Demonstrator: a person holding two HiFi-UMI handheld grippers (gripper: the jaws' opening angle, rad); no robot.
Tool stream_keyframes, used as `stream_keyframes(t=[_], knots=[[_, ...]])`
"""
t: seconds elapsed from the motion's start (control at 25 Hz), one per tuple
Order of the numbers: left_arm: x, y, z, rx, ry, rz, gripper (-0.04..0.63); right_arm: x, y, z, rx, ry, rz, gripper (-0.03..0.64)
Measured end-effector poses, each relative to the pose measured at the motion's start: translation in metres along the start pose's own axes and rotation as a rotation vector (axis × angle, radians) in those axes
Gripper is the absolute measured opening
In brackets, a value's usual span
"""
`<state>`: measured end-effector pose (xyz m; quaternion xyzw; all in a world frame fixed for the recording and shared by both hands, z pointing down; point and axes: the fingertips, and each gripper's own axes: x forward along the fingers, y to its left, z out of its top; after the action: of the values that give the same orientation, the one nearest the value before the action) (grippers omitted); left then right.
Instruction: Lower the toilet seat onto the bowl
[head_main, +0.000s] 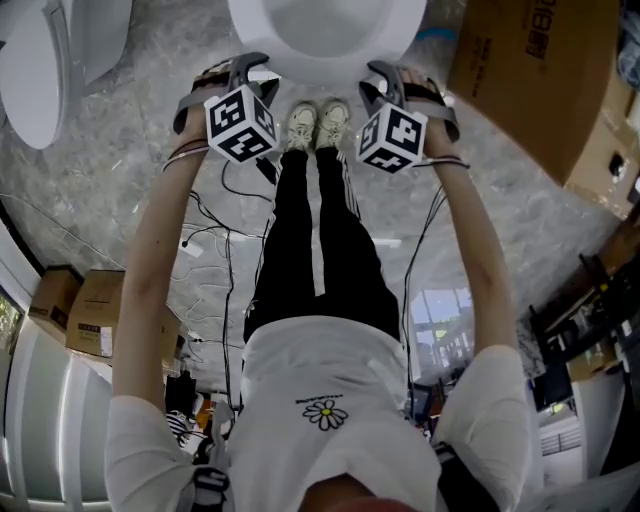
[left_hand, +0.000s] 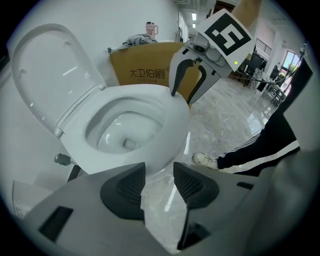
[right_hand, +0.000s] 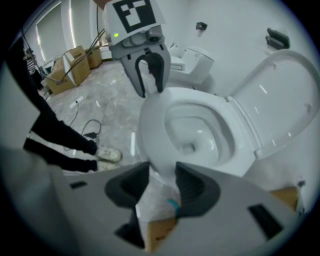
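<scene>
Hasn't really started: the seat (left_hand: 47, 70) stands upright at the far end of the bowl (left_hand: 170, 115). The left gripper (left_hand: 159, 175) and right gripper (right_hand: 162, 177) hover by the near rim, both wide apart and empty. Next I'd reach across, catch the seat's edge and ease it down.

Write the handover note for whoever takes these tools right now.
Left tool: open, empty, held at the front rim of the bowl.
Right tool: open, empty, at the same front rim, on the other side.
Toilet seat: raised, leaning back behind the bowl; neither tool touches it.
Done: nothing yet.
Left: reach the raised seat and lower it onto the bowl.
</scene>
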<state>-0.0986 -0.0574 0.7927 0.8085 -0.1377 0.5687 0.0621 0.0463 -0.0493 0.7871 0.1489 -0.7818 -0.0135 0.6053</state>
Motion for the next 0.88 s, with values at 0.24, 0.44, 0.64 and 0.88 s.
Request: stream_keyframes(t=[0.24, 0.44, 0.64, 0.88], knots=[[0.023, -0.005, -0.008, -0.026, 0.015, -0.028, 0.193, 0.024, 0.008, -0.008, -0.004, 0.024, 0.018, 0.186], [0.035, -0.008, -0.014, -0.062, 0.031, -0.039, 0.194, 0.037, 0.014, -0.012, -0.004, 0.039, 0.032, 0.183], [0.040, -0.007, -0.015, -0.057, 0.036, -0.047, 0.193, 0.043, 0.014, -0.013, 0.000, 0.041, 0.037, 0.183], [0.041, -0.007, -0.013, -0.146, 0.031, -0.055, 0.193, 0.045, 0.016, -0.016, 0.006, 0.044, 0.049, 0.182]])
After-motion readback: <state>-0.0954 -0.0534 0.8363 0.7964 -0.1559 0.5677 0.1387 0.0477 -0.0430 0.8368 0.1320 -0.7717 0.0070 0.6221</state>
